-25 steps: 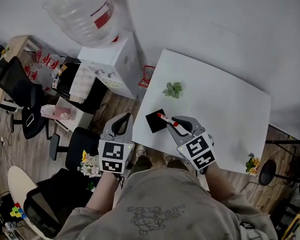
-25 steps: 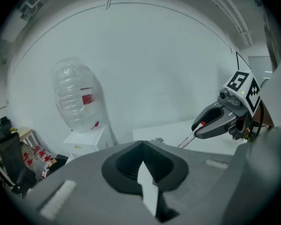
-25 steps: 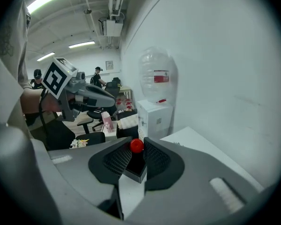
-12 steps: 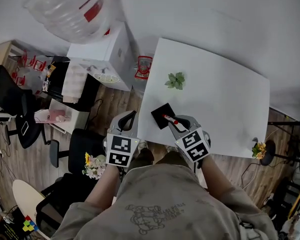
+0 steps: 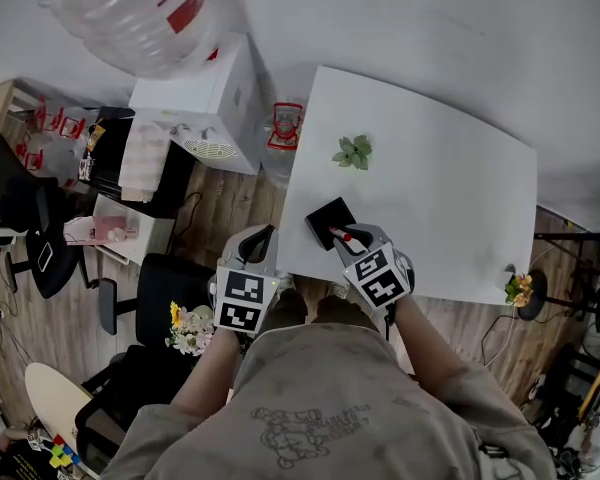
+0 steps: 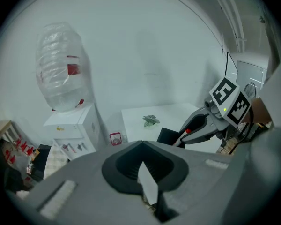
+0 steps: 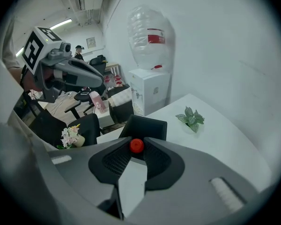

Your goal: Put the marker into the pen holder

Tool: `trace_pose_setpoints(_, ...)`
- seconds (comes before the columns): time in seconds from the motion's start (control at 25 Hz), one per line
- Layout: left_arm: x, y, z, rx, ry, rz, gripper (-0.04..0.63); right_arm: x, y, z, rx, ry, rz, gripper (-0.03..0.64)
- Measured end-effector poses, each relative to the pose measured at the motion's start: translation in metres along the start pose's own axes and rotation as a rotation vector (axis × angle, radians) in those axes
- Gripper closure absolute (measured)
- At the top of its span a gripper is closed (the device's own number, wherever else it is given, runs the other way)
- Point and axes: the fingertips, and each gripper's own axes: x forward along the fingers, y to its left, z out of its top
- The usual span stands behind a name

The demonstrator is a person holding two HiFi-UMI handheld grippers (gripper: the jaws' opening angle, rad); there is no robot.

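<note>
The marker [image 5: 340,235], white with a red cap, is clamped in my right gripper [image 5: 348,241] and points up-left. Its tip lies over the near right edge of the black square pen holder [image 5: 327,218], which stands near the table's front left corner. In the right gripper view the red cap [image 7: 136,146] sits between the shut jaws, with the pen holder [image 7: 145,125] directly beyond it. My left gripper [image 5: 256,242] hangs off the table's left edge over the floor, shut on nothing. In the left gripper view, the right gripper [image 6: 196,124] and the marker [image 6: 187,131] show beside the pen holder [image 6: 166,136].
The white table [image 5: 450,198] carries a small green plant [image 5: 352,152] at the back. A white water dispenser [image 5: 205,98] with a large bottle [image 5: 145,13] stands to the left. Flowers [image 5: 518,290] sit at the table's right corner. Office chairs and flowers [image 5: 185,328] occupy the floor at left.
The head view has shifted. My right gripper with the marker has edged slightly further over the pen holder's near right edge. My left gripper has stayed beside the table, shut.
</note>
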Motion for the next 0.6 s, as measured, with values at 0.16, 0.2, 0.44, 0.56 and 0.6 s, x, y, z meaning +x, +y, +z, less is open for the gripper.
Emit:
trace_pose_setpoints(0.16, -0.003, -0.002, -0.003, -0.002, 0.002, 0.004, 0.595, 0.008, 0.004, -0.007, -0.014, 0.023, 0.003, 0.509)
trace_pose_setpoints(0.2, -0.003, -0.002, -0.003, -0.001, 0.003, 0.006, 0.595, 0.008, 0.004, -0.008, -0.011, 0.022, 0.000, 0.509)
trace_pose_setpoints(0.44, -0.004, -0.009, -0.002, 0.016, 0.003, 0.003, 0.595, -0.002, 0.005, -0.002, 0.007, -0.014, 0.003, 0.461)
trace_pose_setpoints(0.56, -0.006, -0.014, 0.009, 0.035, -0.018, 0.004, 0.595, -0.017, -0.002, 0.007, 0.008, -0.064, -0.021, 0.469)
trace_pose_setpoints(0.6, -0.007, -0.015, 0.014, 0.042, -0.028, 0.005, 0.595, -0.023, -0.005, 0.011, 0.010, -0.083, -0.031, 0.476)
